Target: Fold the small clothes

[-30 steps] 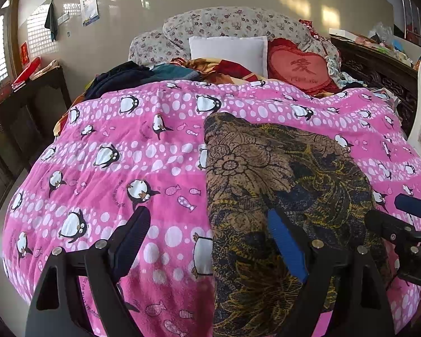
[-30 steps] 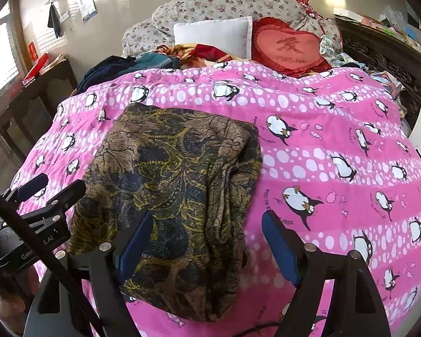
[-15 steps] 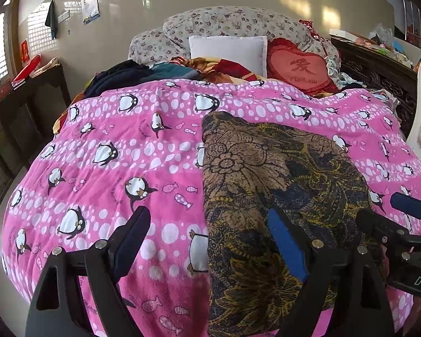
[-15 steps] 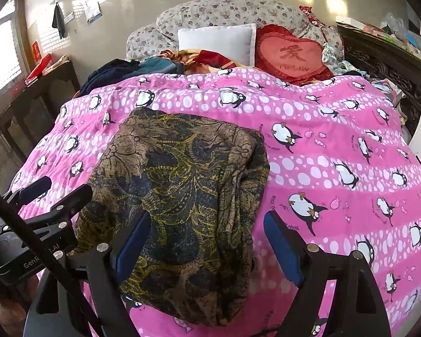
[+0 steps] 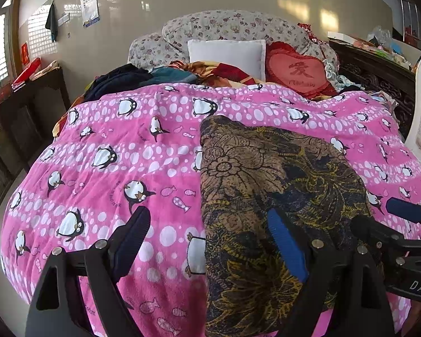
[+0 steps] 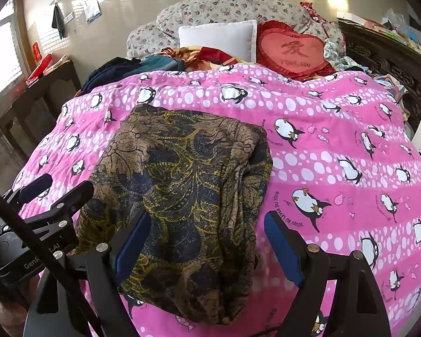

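A brown, navy and yellow patterned garment (image 5: 266, 196) lies folded lengthwise on the pink penguin blanket (image 5: 112, 168), near the bed's front edge. It also shows in the right wrist view (image 6: 188, 185), with its right side bunched in folds. My left gripper (image 5: 210, 238) is open and empty, above the garment's left edge. My right gripper (image 6: 207, 241) is open and empty, above the garment's near right part. Each gripper shows in the other's view: the right gripper (image 5: 387, 219), the left gripper (image 6: 56, 188).
A white pillow (image 5: 227, 53), a red heart cushion (image 5: 297, 73) and floral bedding sit at the head. A pile of dark and coloured clothes (image 5: 143, 78) lies behind the blanket. A dark cabinet (image 5: 22, 106) stands left, a carved dark sideboard (image 5: 379, 75) right.
Both grippers have pulled back and up slightly from the bed. The garment lies as before.
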{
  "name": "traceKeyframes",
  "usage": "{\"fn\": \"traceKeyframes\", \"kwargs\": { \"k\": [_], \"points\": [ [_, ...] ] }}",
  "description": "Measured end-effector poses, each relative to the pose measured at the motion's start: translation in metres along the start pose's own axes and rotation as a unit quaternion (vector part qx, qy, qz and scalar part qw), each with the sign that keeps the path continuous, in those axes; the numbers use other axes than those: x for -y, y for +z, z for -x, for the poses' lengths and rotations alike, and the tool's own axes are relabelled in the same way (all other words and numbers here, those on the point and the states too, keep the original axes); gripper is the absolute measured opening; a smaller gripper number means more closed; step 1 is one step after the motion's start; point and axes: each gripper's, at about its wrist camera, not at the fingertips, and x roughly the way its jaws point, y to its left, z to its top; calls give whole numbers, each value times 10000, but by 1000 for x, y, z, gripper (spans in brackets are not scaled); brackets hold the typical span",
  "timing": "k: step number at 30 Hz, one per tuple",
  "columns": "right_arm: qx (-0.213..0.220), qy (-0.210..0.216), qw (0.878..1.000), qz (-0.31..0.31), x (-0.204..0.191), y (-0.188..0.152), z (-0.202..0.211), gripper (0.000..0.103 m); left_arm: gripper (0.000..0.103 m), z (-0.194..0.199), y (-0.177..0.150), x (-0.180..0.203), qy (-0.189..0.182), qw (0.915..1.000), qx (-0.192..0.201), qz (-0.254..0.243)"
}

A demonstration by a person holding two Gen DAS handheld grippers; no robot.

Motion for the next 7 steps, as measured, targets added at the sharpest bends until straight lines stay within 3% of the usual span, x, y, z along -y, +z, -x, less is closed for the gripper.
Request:
{"fn": "traceKeyframes", "kwargs": {
  "k": [7],
  "points": [
    [-35,41,10000,-33,2,-1,-1,87,85,2,-1,2,-28,9999,55,-88]
  ]
}}
